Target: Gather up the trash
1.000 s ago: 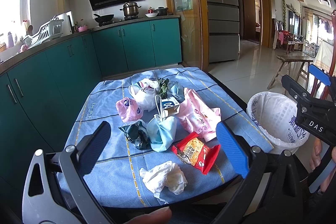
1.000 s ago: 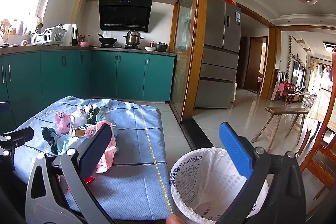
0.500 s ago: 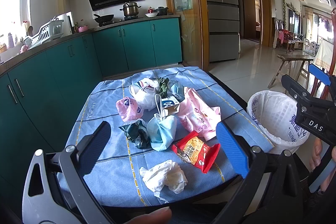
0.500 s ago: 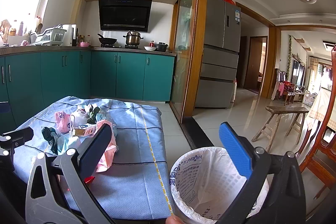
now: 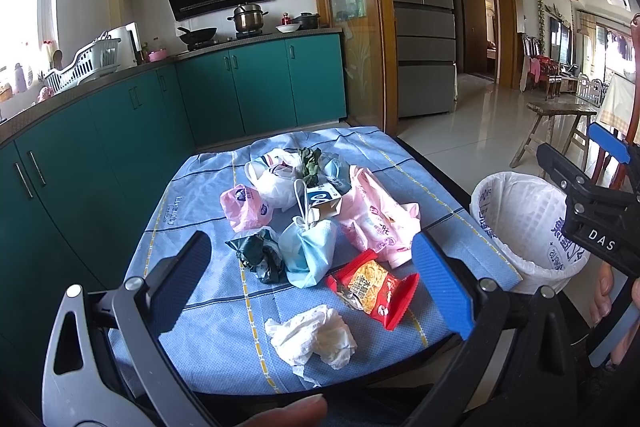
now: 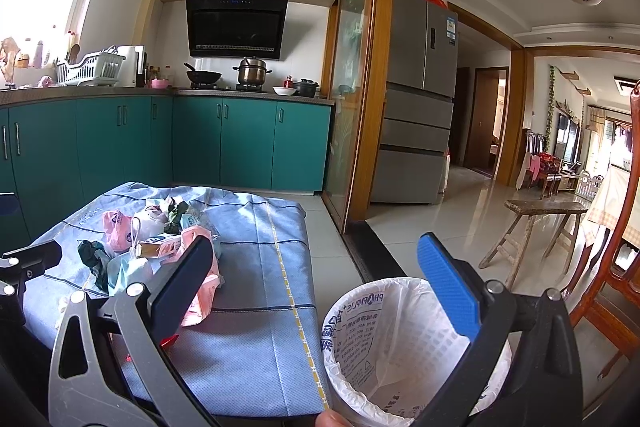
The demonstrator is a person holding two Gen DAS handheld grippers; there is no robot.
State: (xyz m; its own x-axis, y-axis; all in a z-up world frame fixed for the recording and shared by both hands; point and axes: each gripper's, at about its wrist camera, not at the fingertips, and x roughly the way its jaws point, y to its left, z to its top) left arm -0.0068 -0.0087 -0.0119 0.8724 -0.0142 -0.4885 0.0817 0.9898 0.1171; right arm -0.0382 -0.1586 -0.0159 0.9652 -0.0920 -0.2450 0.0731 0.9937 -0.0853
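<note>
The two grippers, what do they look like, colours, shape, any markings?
Both are hand-held clamp-style tools with grey metal arms joined by silver rivets. The left gripper and the right gripper each carry one black finger pad and one textured blue pad. Seen from the left wrist view, the right gripper's black body bears white letters, DAS. No cables or sleeves show.

Bare bench [image 5: 208, 311] lies before the left hand-held gripper [image 5: 312, 283]; beyond the crumpled tissue [image 5: 312, 337], the trash pile [image 5: 320, 211] blocks passage
</note>
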